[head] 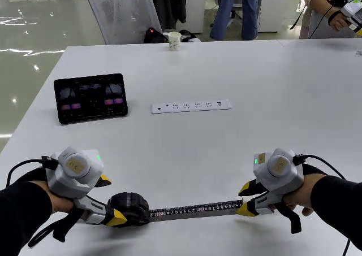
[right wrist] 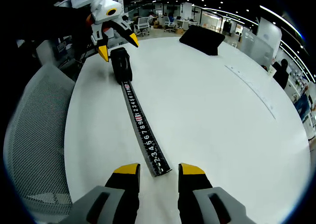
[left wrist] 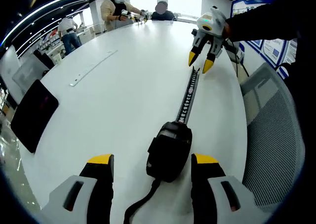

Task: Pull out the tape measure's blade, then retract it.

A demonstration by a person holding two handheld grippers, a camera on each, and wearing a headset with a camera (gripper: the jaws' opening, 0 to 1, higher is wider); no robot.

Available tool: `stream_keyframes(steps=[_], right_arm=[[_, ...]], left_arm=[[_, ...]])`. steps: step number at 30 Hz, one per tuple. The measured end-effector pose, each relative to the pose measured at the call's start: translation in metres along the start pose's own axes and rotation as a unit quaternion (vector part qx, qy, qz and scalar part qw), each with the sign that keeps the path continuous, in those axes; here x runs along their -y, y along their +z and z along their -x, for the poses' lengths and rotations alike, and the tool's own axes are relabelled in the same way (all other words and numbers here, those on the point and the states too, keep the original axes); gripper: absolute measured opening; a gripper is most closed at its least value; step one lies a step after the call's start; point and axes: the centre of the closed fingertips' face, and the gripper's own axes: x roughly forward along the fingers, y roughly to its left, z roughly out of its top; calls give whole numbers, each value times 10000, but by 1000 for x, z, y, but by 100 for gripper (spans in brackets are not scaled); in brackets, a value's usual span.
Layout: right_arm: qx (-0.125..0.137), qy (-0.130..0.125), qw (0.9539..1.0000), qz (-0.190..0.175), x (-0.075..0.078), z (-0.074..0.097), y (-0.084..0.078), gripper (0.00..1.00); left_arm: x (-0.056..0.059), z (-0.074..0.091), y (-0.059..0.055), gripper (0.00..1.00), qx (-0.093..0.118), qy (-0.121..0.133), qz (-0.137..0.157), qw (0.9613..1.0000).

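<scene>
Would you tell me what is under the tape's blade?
The blade lies flat on the bare white table; nothing else shows beneath it. Its inner end is hidden inside the case.

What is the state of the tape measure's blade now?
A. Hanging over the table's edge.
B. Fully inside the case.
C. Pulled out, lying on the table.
C: the blade lies flat on the white table, running from the tape measure case to the right hand-held gripper.
</scene>
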Motion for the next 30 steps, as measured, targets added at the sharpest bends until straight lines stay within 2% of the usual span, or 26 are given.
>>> stream_keyframes(steps=[3, 5, 9, 11, 13, 15, 20, 24, 27, 30], right_arm=[[123, -131, 9997, -145, 0, 6, -2, 29], [185, -269, 9991, -272, 2, 9, -6, 30], [332, -423, 9974, -471, 5, 16, -12, 33], [411, -510, 9963, -566, 7, 21, -16, 36], [514, -575, 9947, -683, 8, 26, -19, 39], [556, -626, 9936, -763, 8, 29, -21, 41], [580, -684, 9928, -798, 6, 37, -28, 43], [628, -751, 9918, -827, 6, 45, -30, 46], [655, -866, 9906, -828, 7, 51, -32, 52], [698, -1040, 9881, -892, 9, 60, -35, 62]], left_arm=[[-10, 8, 2, 66, 196, 258, 221, 9992], [-13, 14, 1, 67, 311, 336, 394, 9982], [-16, 25, -3, 74, 491, 499, 554, 9960], [-19, 32, -7, 78, 627, 661, 732, 9931], [-24, 39, -11, 89, 760, 888, 991, 9882], [-24, 44, -15, 96, 899, 898, 1244, 9841], [-21, 54, -37, 98, 884, 964, 1488, 9802], [-15, 59, -48, 99, 903, 958, 1663, 9772], [-11, 61, -55, 99, 928, 933, 1730, 9761], [-6, 62, -65, 99, 896, 877, 1811, 9754]])
